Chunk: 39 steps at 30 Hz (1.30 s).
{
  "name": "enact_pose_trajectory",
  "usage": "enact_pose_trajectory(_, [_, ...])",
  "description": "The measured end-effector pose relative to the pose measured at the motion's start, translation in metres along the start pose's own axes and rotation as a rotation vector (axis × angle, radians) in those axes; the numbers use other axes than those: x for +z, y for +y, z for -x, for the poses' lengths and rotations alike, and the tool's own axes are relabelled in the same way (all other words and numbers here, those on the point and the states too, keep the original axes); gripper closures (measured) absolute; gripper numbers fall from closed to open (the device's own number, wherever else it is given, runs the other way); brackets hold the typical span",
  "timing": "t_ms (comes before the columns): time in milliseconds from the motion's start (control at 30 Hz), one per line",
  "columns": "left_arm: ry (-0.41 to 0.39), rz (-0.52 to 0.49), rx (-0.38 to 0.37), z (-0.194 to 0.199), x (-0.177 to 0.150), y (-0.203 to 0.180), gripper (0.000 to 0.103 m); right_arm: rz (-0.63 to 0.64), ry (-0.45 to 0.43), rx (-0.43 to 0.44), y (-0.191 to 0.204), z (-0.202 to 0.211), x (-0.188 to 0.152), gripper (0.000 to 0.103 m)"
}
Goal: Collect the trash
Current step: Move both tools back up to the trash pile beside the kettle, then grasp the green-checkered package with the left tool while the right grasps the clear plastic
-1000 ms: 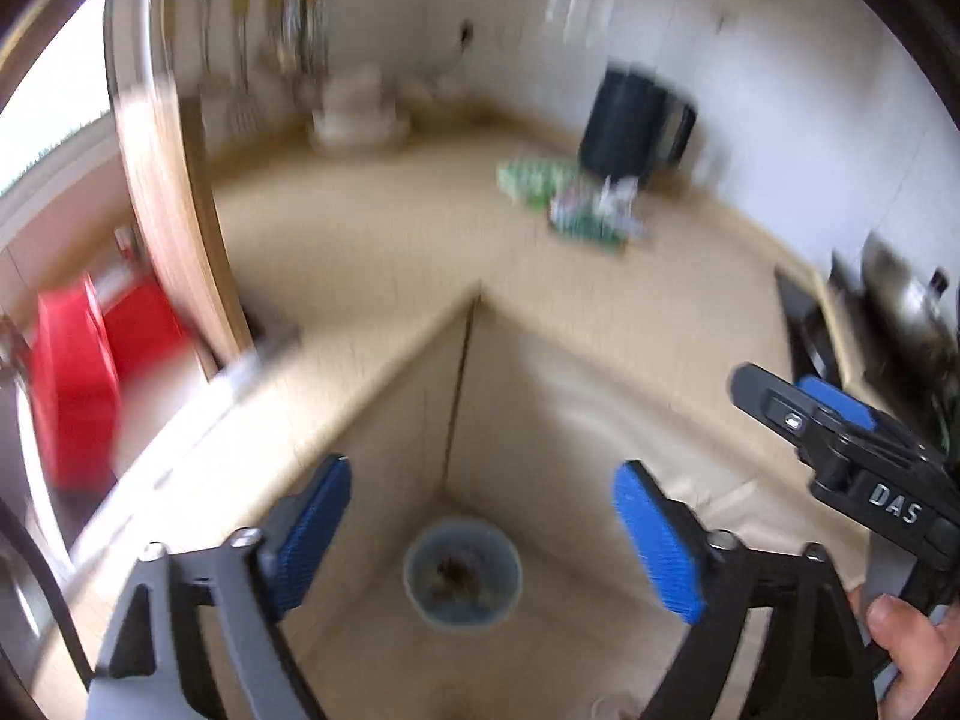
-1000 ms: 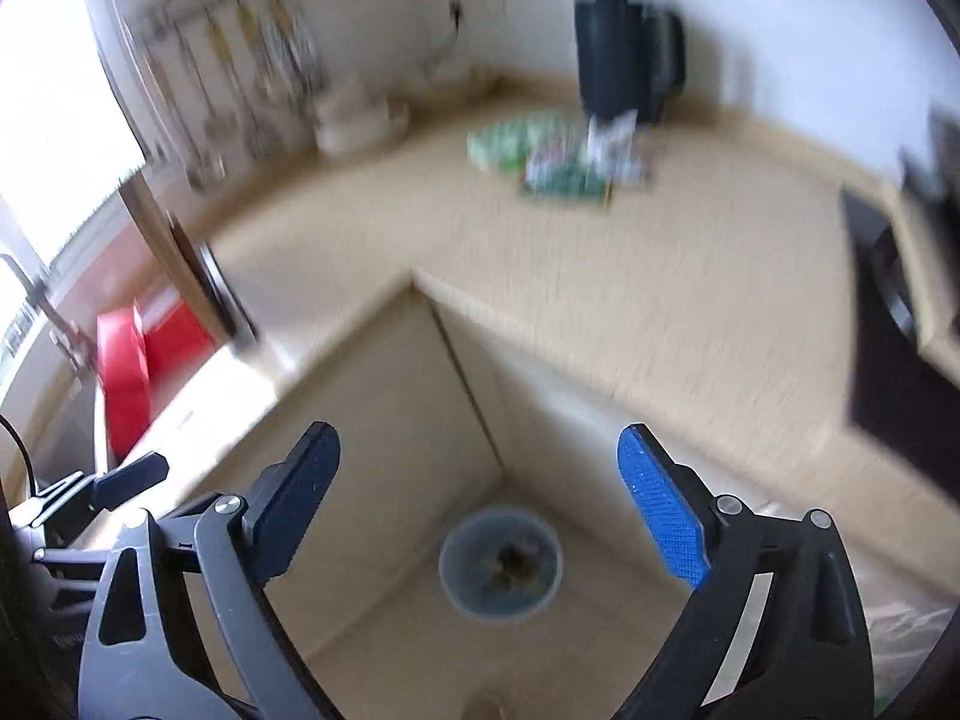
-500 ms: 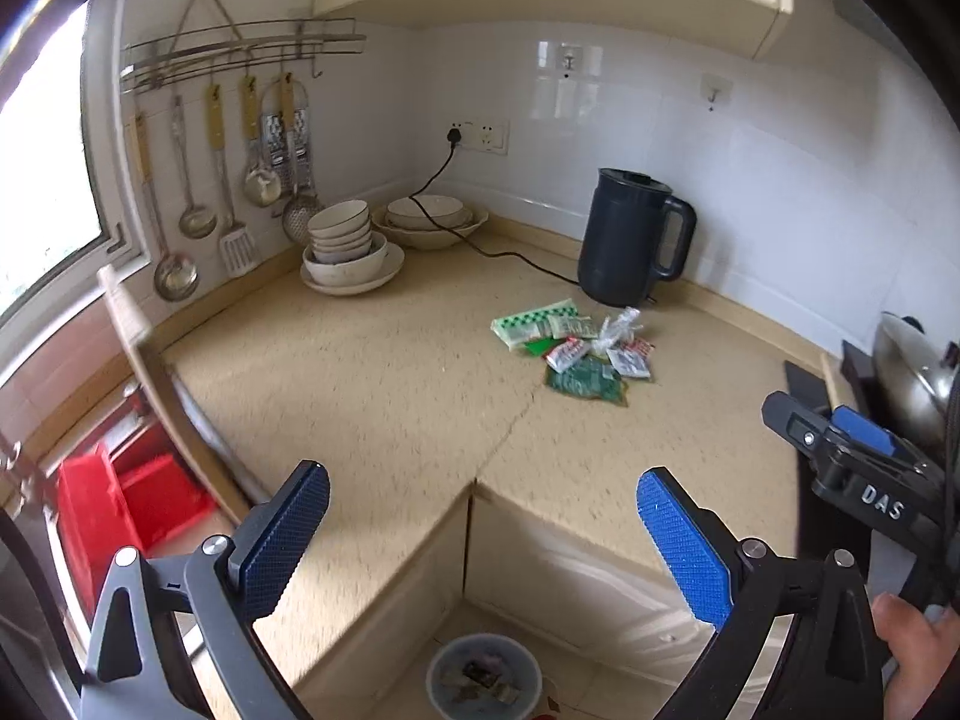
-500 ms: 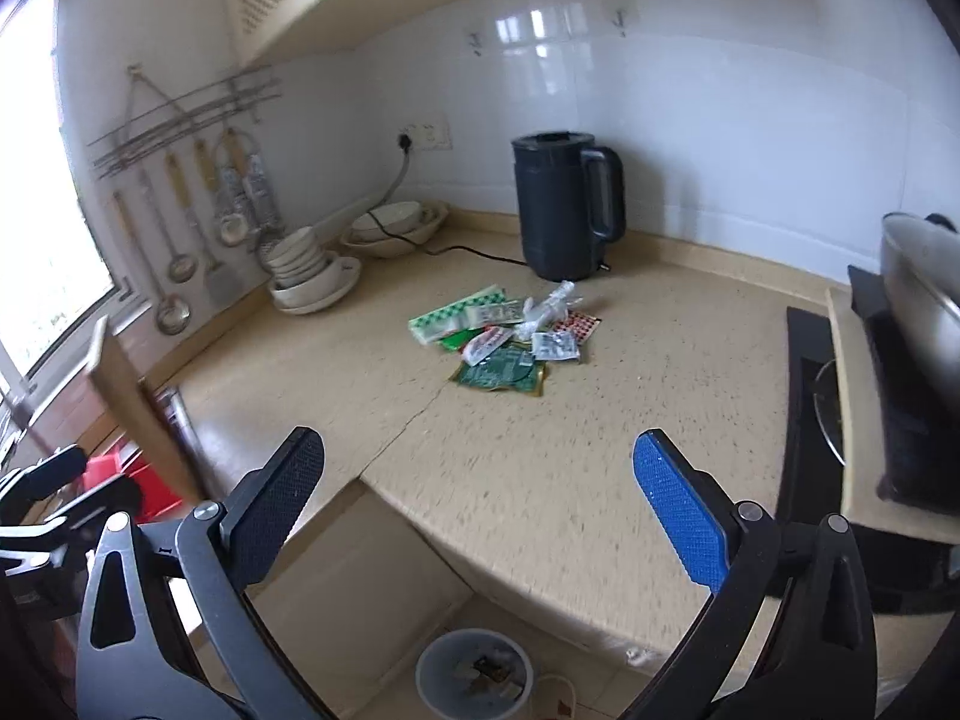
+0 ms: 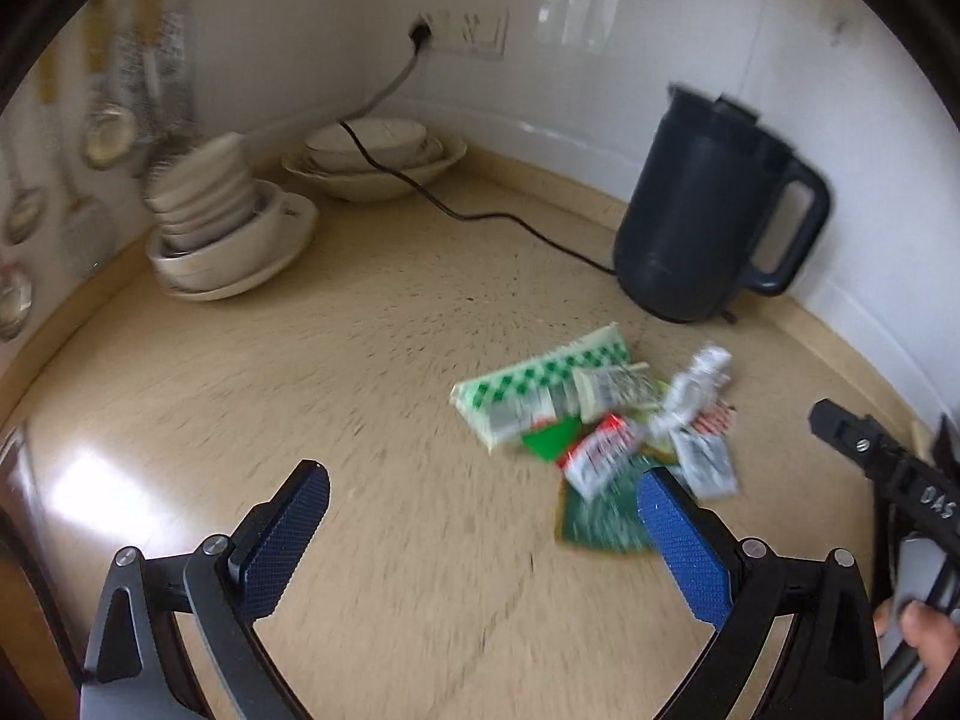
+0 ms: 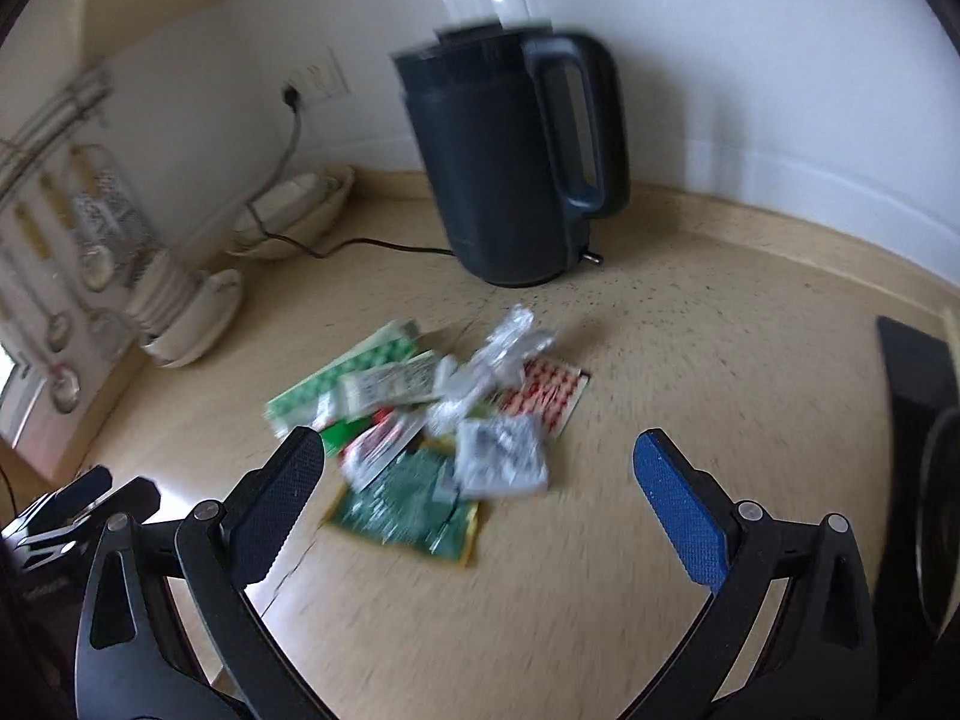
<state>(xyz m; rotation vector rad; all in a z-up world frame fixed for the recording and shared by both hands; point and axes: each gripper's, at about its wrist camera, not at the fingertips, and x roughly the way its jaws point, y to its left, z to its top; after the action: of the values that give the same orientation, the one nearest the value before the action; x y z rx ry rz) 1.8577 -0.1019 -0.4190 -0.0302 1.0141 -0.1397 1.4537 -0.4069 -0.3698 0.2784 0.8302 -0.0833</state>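
A pile of trash (image 5: 600,420) lies on the beige countertop (image 5: 300,390): a green-checked wrapper (image 6: 342,384), a dark green packet (image 6: 408,510), a grey sachet (image 6: 501,462), a red-patterned packet (image 6: 552,390) and crumpled clear plastic (image 6: 510,342). My left gripper (image 5: 480,480) hangs open above the counter, its right pad over the near edge of the dark green packet (image 5: 600,516). My right gripper (image 6: 478,444) is open too, with the pile framed between its fingers and nothing held.
A dark kettle (image 6: 498,168) stands just behind the pile, its cord (image 5: 480,216) running to a wall socket. Stacked bowls (image 5: 222,222) and plates (image 5: 372,162) fill the back corner, with utensils hanging above. A black stove edge (image 6: 918,396) lies to the right.
Both views swung up from the bin on the floor to the countertop and then moved in close on the trash pile. Both grippers stayed open and empty.
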Motion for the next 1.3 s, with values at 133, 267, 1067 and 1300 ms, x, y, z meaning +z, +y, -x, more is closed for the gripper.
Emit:
enact_pose_trajectory(133, [0.043,0.001,0.002,-0.069,0.020,0.003,0.002,-0.035,0.040,0.009,-0.018,-0.048,0.019,0.000])
enact_pose_trajectory(267, [0.074,0.004,-0.002,-0.124,0.039,0.007,0.002,-0.044,0.085,0.025,-0.027,-0.084,0.023,0.000])
enact_pose_trajectory(1067, [0.159,-0.112,-0.185,-0.204,0.054,0.006,0.071,-0.015,0.139,0.071,-0.018,-0.136,0.033,0.000])
enact_pose_trajectory(1300, [-0.002,-0.185,-0.050,-0.191,0.068,-0.004,0.036,-0.011,0.143,0.080,-0.020,-0.134,0.033,0.000])
